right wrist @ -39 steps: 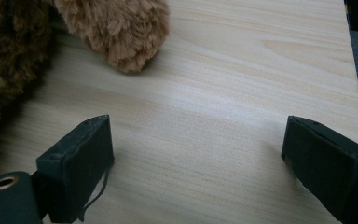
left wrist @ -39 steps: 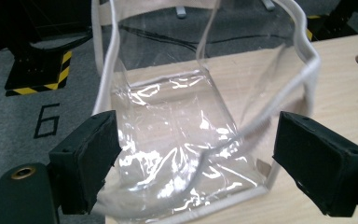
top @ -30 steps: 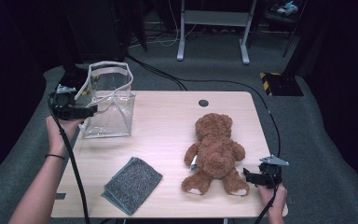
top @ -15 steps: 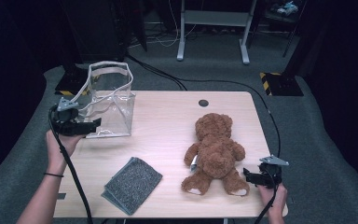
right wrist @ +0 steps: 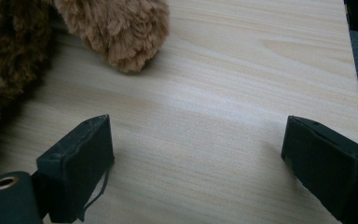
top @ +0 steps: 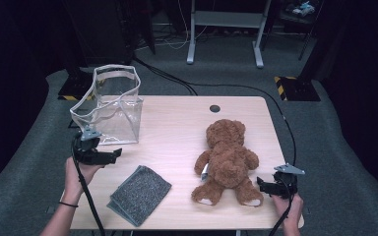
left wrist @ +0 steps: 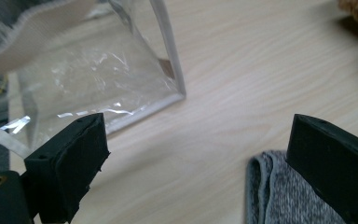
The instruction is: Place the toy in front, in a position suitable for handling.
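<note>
From the high view we see our left gripper point(top: 112, 155) down near the front of the clear bag point(top: 109, 105); a second ago it was up against the bag's side, so it has come away and moved toward us, closer to the grey cloth point(top: 139, 194); the bag stands upright and open at the back left of the table point(top: 177, 123), and nothing is inside it that we can see; the teddy bear point(top: 228, 161) lies on its back on the right, and our right gripper point(top: 261, 185) waits just beside its foot, in the same spot as before; in the left gripper view our jaws are wide apart and hold nothing; the bag's bottom corner point(left wrist: 179, 91) is ahead on the left, and the edge of the cloth point(left wrist: 270, 196) lies right by one jaw; we think this means the cloth is what we go for next, perhaps to put it in the bag; in the right gripper view our jaws are wide apart too, with bare wood between them; the bear's furry paw point(right wrist: 121, 32) is ahead and not touched.
</note>
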Available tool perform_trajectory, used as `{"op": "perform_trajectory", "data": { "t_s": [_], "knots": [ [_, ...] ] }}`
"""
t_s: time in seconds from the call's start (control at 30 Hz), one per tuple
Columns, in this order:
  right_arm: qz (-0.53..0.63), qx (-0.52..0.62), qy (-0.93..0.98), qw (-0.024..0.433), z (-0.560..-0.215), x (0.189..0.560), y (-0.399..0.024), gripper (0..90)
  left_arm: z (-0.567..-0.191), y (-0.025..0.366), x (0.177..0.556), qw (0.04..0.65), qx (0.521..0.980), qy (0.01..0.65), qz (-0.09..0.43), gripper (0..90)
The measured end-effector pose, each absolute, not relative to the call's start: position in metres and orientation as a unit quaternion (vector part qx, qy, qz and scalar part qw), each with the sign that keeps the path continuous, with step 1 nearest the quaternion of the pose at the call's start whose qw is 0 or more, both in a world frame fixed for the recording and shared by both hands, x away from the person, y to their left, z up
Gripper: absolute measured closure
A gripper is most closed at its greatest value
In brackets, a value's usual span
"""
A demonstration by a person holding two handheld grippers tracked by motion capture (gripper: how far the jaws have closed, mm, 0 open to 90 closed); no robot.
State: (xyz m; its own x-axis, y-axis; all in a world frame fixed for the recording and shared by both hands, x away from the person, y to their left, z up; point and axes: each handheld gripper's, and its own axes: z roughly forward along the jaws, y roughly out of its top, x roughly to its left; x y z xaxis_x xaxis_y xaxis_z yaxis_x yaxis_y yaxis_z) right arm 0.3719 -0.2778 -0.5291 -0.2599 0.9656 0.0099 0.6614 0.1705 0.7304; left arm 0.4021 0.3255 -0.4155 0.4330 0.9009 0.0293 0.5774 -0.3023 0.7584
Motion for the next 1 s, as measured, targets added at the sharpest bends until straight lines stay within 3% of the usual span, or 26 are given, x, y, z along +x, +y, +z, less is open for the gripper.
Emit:
{"op": "perform_trajectory", "data": {
  "t_s": [0.33,0.77,1.0],
  "knots": [
    [0.319,0.56,0.727,0.239,-0.529,0.372,-0.278,8.4,-0.473,0.302,0.385,0.328,0.803,0.47,0.163,2.8],
    [0.314,0.565,0.723,0.243,-0.529,0.373,-0.275,5.5,-0.519,0.289,0.376,0.295,0.82,0.465,0.155,1.6],
    [0.293,0.579,0.724,0.233,-0.527,0.376,-0.275,1.3,-0.529,0.29,0.368,0.327,0.804,0.461,0.186,0.0]
  ]
}}
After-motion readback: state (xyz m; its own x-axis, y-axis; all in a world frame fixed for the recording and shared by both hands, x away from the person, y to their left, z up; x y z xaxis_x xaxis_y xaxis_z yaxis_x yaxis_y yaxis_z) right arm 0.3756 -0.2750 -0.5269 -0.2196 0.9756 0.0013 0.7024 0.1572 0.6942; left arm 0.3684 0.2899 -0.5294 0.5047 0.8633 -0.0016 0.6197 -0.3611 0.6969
